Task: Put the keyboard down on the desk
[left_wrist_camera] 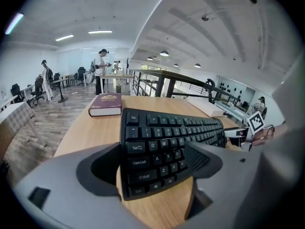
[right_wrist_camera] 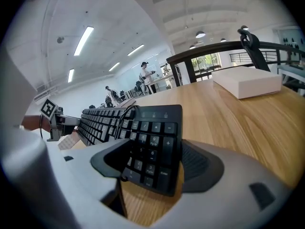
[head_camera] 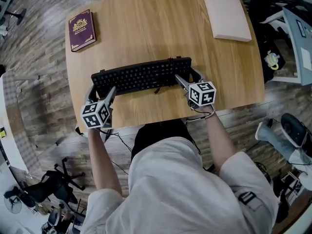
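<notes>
The keyboard (head_camera: 141, 76) is held at both ends: the left gripper (head_camera: 102, 89) has its jaws closed on the end with the Tab and Shift keys, and the right gripper (head_camera: 189, 78) has its jaws closed on the number-pad end. In both gripper views the keyboard stands tilted between the jaws, with wood showing under it, so we judge that it is low over the desk (head_camera: 156, 28) or only partly resting on it; we cannot tell if its underside touches. To do this step well we think both ends should come down together and level, so that one corner does not knock first, and the jaws should open only when the whole base lies flat. The keyboard is in the near half of the desk, not far from the front edge where the person stands, so we would watch that it does not slide toward that edge when the grippers let go. Beyond it the wood is bare and gives open room. A dark red book (head_camera: 81, 30) lies at the far left and a white box (head_camera: 226, 14) at the far right, both well apart from the keyboard.
</notes>
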`<state>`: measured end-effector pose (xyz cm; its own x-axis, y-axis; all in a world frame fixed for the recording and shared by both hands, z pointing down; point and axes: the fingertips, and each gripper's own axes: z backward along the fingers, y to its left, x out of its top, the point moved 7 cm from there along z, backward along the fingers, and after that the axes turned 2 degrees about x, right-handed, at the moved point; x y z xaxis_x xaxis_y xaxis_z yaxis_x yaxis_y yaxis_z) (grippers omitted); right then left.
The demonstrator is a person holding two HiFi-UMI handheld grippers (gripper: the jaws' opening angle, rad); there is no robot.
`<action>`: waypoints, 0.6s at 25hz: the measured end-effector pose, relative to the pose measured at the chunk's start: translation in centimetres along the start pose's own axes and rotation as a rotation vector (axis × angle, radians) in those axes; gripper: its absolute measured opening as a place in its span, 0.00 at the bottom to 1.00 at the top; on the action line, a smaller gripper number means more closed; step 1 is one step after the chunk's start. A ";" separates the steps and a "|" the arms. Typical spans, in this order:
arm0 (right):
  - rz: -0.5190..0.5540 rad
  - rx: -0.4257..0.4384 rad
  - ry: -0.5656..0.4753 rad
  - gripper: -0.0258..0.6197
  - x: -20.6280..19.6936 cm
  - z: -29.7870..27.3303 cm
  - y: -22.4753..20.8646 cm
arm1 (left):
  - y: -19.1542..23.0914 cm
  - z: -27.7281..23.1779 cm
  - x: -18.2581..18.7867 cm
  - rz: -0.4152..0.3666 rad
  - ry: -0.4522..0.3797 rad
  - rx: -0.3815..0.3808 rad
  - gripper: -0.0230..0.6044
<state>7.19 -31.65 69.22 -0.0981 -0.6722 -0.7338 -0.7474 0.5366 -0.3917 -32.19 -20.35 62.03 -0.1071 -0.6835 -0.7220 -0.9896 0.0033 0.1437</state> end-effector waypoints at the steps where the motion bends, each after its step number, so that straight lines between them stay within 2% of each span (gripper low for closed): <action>1: -0.004 0.003 -0.001 0.55 0.0 -0.1 0.0 | 0.0 0.0 0.0 -0.001 0.004 0.000 0.71; 8: -0.022 0.023 -0.006 0.55 -0.1 -0.5 -0.5 | -0.4 0.1 0.2 -0.001 0.012 0.000 0.71; 15: -0.025 0.009 0.040 0.55 0.2 -1.2 -0.7 | 0.2 -1.0 -0.3 0.063 0.049 0.000 0.71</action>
<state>6.95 -32.76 70.04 -0.1059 -0.7056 -0.7007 -0.7443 0.5235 -0.4147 -32.27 -20.87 62.95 -0.1643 -0.7168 -0.6776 -0.9811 0.0475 0.1877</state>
